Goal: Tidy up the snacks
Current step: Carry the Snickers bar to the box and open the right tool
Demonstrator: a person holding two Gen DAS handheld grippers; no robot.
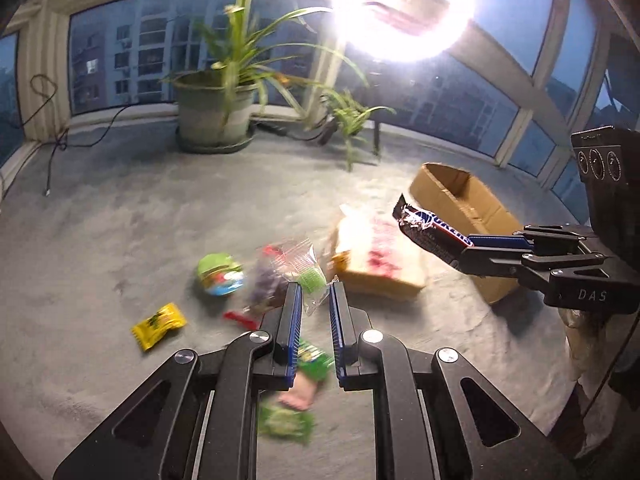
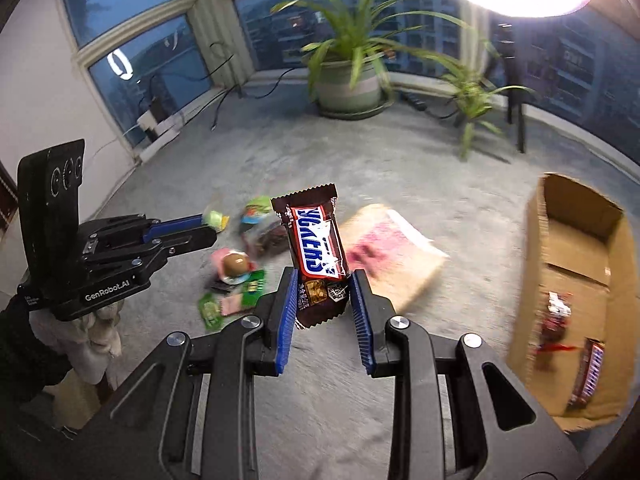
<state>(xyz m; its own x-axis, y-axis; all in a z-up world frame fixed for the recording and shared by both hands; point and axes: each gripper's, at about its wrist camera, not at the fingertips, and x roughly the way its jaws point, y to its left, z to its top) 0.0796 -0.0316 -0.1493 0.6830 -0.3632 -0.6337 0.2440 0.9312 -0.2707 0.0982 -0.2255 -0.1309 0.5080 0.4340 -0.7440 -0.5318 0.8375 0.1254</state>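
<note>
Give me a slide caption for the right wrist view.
Right gripper holds a Snickers bar above the carpet, open box at right.

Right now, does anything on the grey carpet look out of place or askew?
Yes. Loose snack packets lie jumbled on the grey carpet, among them a yellow wrapped sweet lying apart at the left. A flat tan package with red print lies askew beside the open brown cardboard box.
</note>
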